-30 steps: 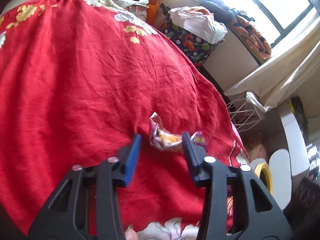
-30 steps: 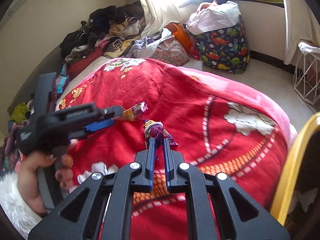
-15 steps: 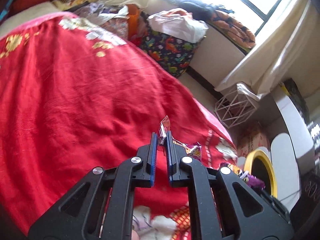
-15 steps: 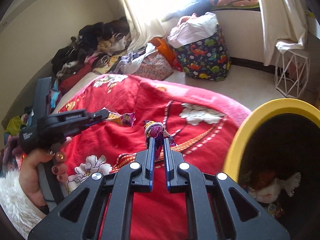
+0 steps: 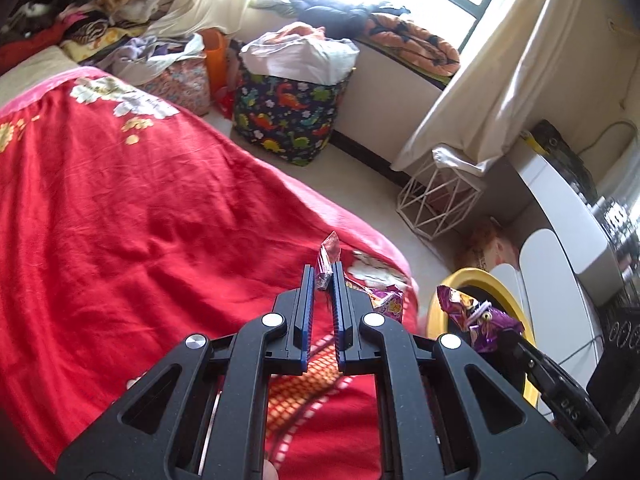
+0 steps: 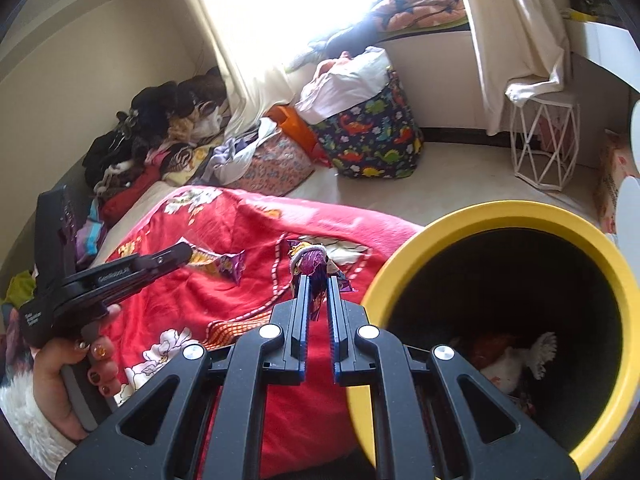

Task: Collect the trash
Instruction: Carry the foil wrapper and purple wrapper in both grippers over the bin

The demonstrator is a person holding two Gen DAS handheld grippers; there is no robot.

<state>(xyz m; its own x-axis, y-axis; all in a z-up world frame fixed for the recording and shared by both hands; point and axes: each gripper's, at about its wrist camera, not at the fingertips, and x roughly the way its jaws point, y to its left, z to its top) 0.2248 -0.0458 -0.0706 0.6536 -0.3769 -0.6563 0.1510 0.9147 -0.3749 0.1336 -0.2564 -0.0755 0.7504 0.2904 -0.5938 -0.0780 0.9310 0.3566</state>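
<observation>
My left gripper [image 5: 323,276] is shut on a clear and orange candy wrapper [image 5: 329,255], held above the red bedspread [image 5: 140,220]. In the right wrist view that wrapper [image 6: 216,259] hangs from the left gripper [image 6: 182,254] at the left. My right gripper [image 6: 316,280] is shut on a crumpled purple wrapper [image 6: 310,262] with a white band, held just left of the rim of a yellow trash bin [image 6: 500,212]. The bin holds some trash at its bottom. In the left wrist view the purple wrapper [image 5: 480,314] hangs over the bin [image 5: 438,312].
A dinosaur-print fabric bag [image 6: 372,140] full of laundry stands on the floor by the window. A white wire basket [image 6: 546,148] stands under the curtain. Piles of clothes [image 6: 168,132] lie at the bed's far end. A white desk [image 5: 568,216] is right of the bin.
My left gripper closed on the candy wrapper and lifted it off the bedspread toward the bin. My right gripper carried the purple wrapper rightward to the bin's rim.
</observation>
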